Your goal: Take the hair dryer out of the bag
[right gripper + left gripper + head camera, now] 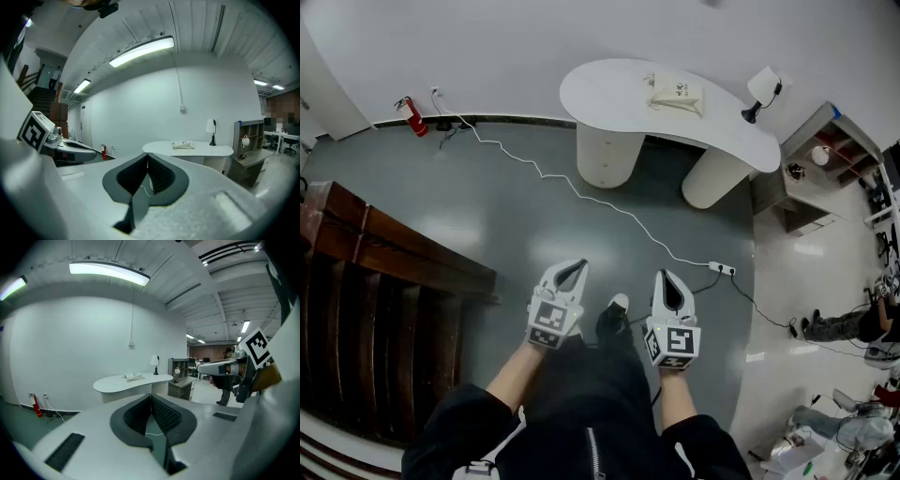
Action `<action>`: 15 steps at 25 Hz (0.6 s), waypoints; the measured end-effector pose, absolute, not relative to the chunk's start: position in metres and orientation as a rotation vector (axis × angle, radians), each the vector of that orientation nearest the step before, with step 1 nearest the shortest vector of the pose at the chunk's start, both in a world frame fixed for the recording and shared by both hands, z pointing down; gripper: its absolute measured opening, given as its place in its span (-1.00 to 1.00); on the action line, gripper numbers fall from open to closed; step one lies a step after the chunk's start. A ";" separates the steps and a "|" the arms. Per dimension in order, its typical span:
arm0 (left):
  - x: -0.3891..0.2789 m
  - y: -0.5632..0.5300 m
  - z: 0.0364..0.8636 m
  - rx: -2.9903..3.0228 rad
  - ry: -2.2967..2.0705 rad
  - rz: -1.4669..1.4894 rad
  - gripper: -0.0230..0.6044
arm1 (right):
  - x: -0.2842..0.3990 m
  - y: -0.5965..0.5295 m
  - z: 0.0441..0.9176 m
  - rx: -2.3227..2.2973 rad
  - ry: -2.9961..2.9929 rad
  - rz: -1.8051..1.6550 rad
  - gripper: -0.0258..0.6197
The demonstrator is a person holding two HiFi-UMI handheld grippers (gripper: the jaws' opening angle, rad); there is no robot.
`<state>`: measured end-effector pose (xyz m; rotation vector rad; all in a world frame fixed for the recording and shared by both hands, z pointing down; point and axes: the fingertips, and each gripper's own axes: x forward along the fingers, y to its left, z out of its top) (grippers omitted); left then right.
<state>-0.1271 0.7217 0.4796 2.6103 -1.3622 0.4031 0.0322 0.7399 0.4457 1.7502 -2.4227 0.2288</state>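
Head view, both forearms stretched forward and low over grey floor (487,216), left gripper (579,266) and right gripper (665,276) side by side, cream bag (678,95) on white table (600,89) well ahead, contents unseen, left gripper view, jaws closed on nothing, right gripper view, jaws closed on nothing

White curved table (609,94) by the wall, lamp (761,89) at its right end, shelf unit (825,155) just beside. Fire extinguisher (413,116) at the wall, left. White cable (581,194) crosses the floor to a power strip (722,269).
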 end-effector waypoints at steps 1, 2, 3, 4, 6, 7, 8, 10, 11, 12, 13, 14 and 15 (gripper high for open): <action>-0.128 0.721 0.480 2.613 -1.360 0.403 -0.89 | 0.030 0.740 0.444 1.749 -2.420 0.227 -0.91; -0.129 0.721 0.481 2.616 -1.358 0.402 -0.89 | 0.028 0.740 0.443 1.748 -2.417 0.223 -0.90; -0.130 0.721 0.481 2.620 -1.358 0.399 -0.89 | 0.026 0.740 0.442 1.747 -2.413 0.213 -0.89; -0.132 0.721 0.481 2.622 -1.359 0.396 -0.89 | 0.023 0.740 0.440 1.745 -2.411 0.197 -0.87; -0.135 0.721 0.481 2.621 -1.359 0.389 -0.89 | 0.019 0.741 0.439 1.745 -2.408 0.176 -0.87; -0.137 0.722 0.480 2.620 -1.359 0.386 -0.89 | 0.017 0.742 0.439 1.749 -2.403 0.181 -0.87; -0.139 0.722 0.480 2.619 -1.359 0.383 -0.89 | 0.016 0.742 0.440 1.755 -2.395 0.190 -0.87; -0.141 0.723 0.479 2.620 -1.356 0.378 -0.89 | 0.014 0.744 0.443 1.760 -2.387 0.215 -0.87; -0.143 0.723 0.478 2.623 -1.354 0.377 -0.89 | 0.013 0.744 0.445 1.759 -2.388 0.230 -0.87; -0.144 0.723 0.478 2.626 -1.353 0.376 -0.89 | 0.012 0.745 0.446 1.758 -2.390 0.247 -0.87; -0.146 0.723 0.479 2.627 -1.351 0.376 -0.89 | 0.010 0.746 0.448 1.757 -2.392 0.264 -0.87; -0.148 0.723 0.480 2.626 -1.348 0.378 -0.89 | 0.009 0.747 0.450 1.758 -2.393 0.280 -0.87; -0.151 0.723 0.482 2.623 -1.346 0.380 -0.89 | 0.008 0.749 0.452 1.761 -2.392 0.294 -0.87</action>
